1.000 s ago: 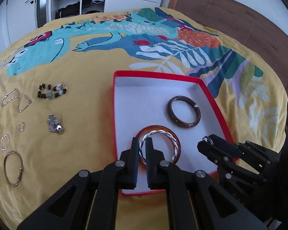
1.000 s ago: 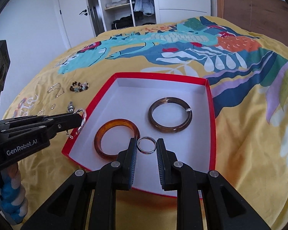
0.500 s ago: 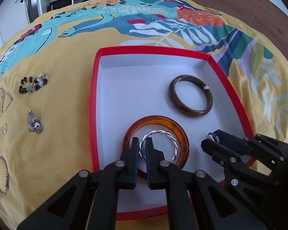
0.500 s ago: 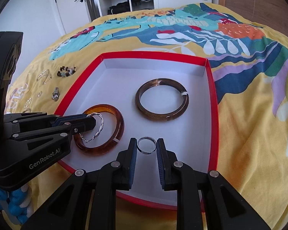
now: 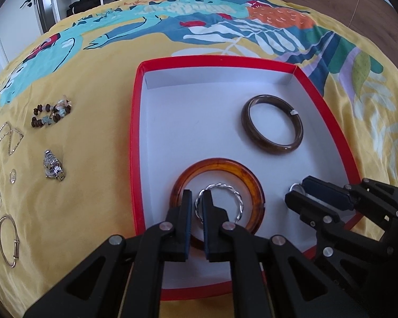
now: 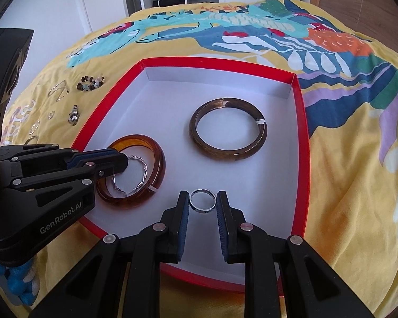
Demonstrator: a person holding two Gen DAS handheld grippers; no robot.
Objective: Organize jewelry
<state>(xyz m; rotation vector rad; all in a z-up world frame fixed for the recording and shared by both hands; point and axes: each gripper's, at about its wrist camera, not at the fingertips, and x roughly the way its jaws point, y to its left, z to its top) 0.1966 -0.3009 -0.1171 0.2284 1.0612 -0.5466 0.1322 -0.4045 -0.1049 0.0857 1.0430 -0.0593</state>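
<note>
Both grippers lowered into red box [image 5: 135,143]. Left gripper [image 5: 197,198], jaws opening, pinches twisted silver bangle [image 5: 237,198] over amber bangle [image 5: 254,185]; right gripper [image 6: 202,201] pinches silver ring [image 6: 202,210].

Both tools are matt black plastic. In the left wrist view, the left gripper [image 5: 197,206] fills the lower middle of the frame: two flat, straight fingers [image 5: 185,212] lined with dark blue ribbed pads, each carried on angular linkage bars with triangular cut-outs, joined by round silver pivot screws. The right gripper [image 6: 203,206] shows the same build at the bottom of its own view. At the left edge of that frame, the left tool's side bears white lettering reading "GenRobot.AI". Beneath it, at the lower left corner, sits a bright blue knobbly grip.
</note>
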